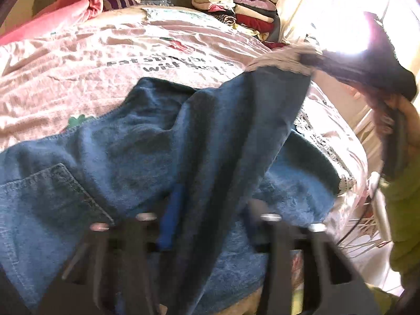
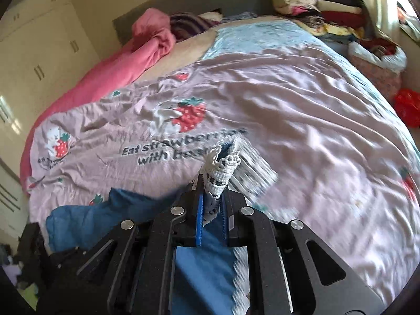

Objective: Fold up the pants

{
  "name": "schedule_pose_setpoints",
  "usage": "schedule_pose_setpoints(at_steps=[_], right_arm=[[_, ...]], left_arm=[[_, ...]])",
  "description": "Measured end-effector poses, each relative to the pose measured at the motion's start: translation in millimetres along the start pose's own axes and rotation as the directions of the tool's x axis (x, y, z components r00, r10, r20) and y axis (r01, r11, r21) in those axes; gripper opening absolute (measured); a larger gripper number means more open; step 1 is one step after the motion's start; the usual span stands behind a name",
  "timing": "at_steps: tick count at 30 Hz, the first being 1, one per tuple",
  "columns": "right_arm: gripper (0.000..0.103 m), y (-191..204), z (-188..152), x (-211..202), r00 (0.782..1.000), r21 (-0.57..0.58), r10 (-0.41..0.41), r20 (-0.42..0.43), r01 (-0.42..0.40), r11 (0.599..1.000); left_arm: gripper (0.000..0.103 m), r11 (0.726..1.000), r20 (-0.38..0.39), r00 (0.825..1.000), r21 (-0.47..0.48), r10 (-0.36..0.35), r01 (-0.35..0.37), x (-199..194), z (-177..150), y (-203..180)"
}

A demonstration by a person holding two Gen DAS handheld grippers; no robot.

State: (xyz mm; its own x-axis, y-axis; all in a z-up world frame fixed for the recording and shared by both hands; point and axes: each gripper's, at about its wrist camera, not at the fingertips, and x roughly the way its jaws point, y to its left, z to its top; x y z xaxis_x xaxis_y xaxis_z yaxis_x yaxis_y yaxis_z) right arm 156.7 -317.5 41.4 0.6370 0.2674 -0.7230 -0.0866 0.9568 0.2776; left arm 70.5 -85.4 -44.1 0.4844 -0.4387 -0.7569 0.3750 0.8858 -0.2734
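The right claw [image 2: 212, 204] is clamped shut on the pants' lace hem [image 2: 223, 168] and angled downward; the left claw [image 1: 207, 225] is nearly closed on denim.

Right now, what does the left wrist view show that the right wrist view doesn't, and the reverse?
Left wrist only: the jeans' back pocket, a raised pant leg and the hand carrying the right tongs. Right wrist only: the right tongs shut on the lace-trimmed hem, the wardrobe doors and a red bag. Both: the strawberry bedcover, pink blanket and stacked clothes.
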Motion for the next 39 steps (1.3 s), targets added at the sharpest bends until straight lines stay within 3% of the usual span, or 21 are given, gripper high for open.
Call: schedule_pose_setpoints(at_steps=[1,4,12,18,28,31,33,37,39], right_arm=[[0.006,-4,-6,-6,1.0,0.015,0.001,-0.007,-0.001,1.0],[0.006,-13,-23,-26,0.999,0.048,0.008,-0.032,-0.006,0.999],[0.006,-8,-86,-66,0.997,0.112,0.023,-0.079,-0.014,0.994],[0.006,-26,-130,-56,0.986,0.171,-0.005,-0.167,0.033,0.985],[0.006,-46,-162,-44,0.976,0.221,-0.018,-0.216,0.067,0.973],[0.012,-51,-165,-46,0.975,0.244,-0.014,-0.22,0.07,0.967],[0.025,-47,-159,-57,0.975,0.199,-0.065,-0.212,0.108,0.974],[0.029,-39,-142,-86,0.979,0.134,-0.168,-0.115,0.183,0.974],[0.038,-24,-140,-88,0.985,0.065,-0.144,-0.092,0.151,0.986]], left_arm=[[0.011,1.0,0.002,1.0,0.003,-0.002,0.002,-2,0,1],[0.005,0.999,0.011,0.999,0.009,-0.035,0.035,-15,0,5],[0.005,0.997,0.062,0.996,0.055,-0.065,0.062,-50,-9,6],[0.006,0.995,0.0,0.997,0.057,-0.077,0.077,-38,-28,9],[0.006,0.992,-0.047,0.997,0.11,-0.057,0.062,-28,-43,-4],[0.007,0.992,-0.059,0.997,0.12,-0.043,0.05,-24,-47,-6],[0.007,0.992,-0.065,0.997,0.117,-0.04,0.048,-22,-47,-5],[0.007,0.992,-0.063,0.997,0.117,-0.039,0.047,-23,-48,-5],[0.007,0.992,-0.061,0.998,0.123,-0.035,0.042,-25,-49,-6]])
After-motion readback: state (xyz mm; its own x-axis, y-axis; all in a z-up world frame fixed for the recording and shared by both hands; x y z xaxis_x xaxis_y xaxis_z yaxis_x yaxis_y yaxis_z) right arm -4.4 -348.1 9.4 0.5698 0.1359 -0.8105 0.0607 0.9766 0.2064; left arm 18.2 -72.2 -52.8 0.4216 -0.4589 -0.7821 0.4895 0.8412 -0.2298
